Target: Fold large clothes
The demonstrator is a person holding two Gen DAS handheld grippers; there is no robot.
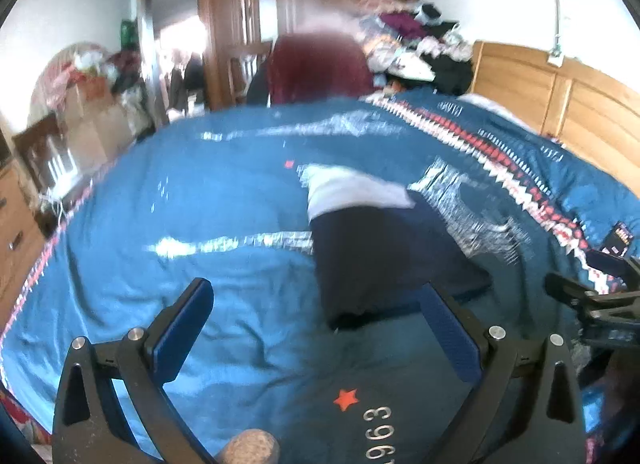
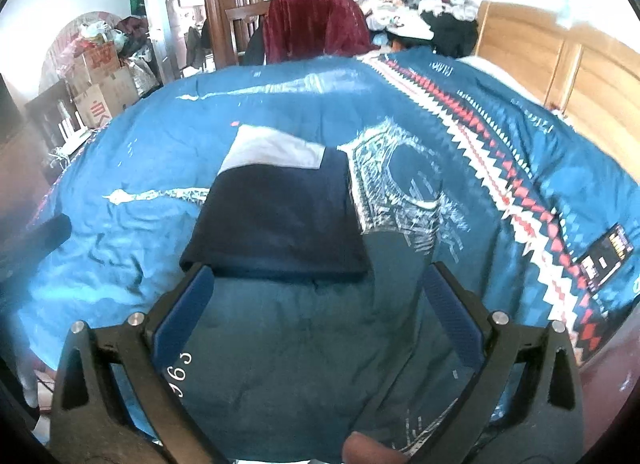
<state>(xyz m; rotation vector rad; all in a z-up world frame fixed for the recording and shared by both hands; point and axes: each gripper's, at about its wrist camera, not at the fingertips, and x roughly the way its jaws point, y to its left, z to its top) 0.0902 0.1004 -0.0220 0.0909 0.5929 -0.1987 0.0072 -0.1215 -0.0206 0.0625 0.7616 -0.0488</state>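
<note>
Two wide-spread, empty claws, the left claw [image 1: 316, 328] and right claw [image 2: 320, 304], hover above the bed's near edge, facing the folded navy-and-white cloth garment [image 2: 280, 216] lying mid-bed on the blue patterned quilt [image 2: 500, 152], seemingly flat for another fold.

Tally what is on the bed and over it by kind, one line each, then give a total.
Folded garment, navy with a white part: 1
Blue patterned bedspread: 1
Tools over the bed, left tool and right tool, both open and empty: 2
Total: 4
</note>
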